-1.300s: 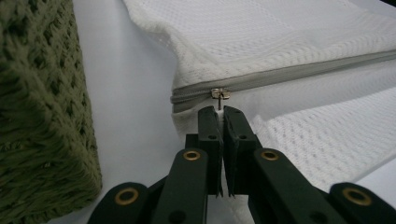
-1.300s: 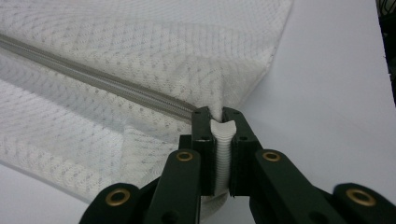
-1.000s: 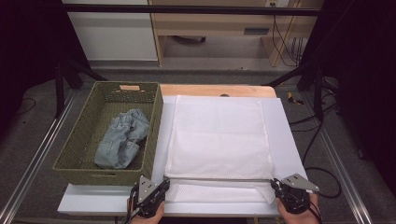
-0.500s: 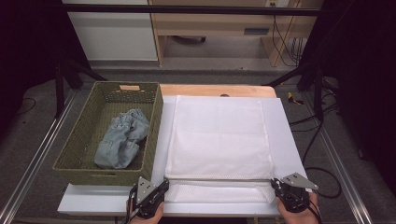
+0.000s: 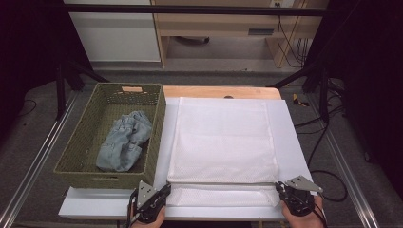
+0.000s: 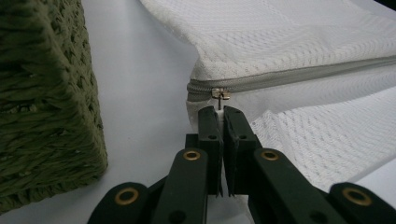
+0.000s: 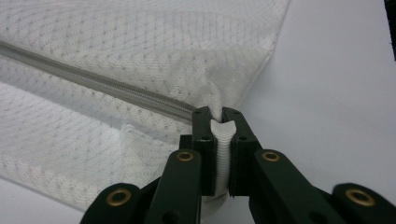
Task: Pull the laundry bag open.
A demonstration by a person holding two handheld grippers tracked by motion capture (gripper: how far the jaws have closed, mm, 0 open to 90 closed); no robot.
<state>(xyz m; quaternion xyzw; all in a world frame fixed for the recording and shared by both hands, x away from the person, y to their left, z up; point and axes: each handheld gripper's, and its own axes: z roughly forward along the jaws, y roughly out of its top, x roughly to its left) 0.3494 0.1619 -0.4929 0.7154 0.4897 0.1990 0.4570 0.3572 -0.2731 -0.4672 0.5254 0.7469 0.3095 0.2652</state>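
Mesh laundry bag [image 5: 222,140] flat on the table [image 5: 292,142] beside the basket [image 5: 84,156]: the left gripper [image 6: 219,112] pinched the zipper pull [image 6: 220,94], the right gripper [image 7: 218,114] clamped the bag's corner; unzipping likely required a steady sideways pull.

The bag [image 5: 222,142] is white mesh cloth with a grey zipper [image 6: 299,79] and a small metal pull [image 6: 220,94]. The basket [image 5: 81,147] is rough woven green wicker; the denim [image 5: 124,142] inside looks soft; the tabletop [image 5: 290,137] is smooth, matt white
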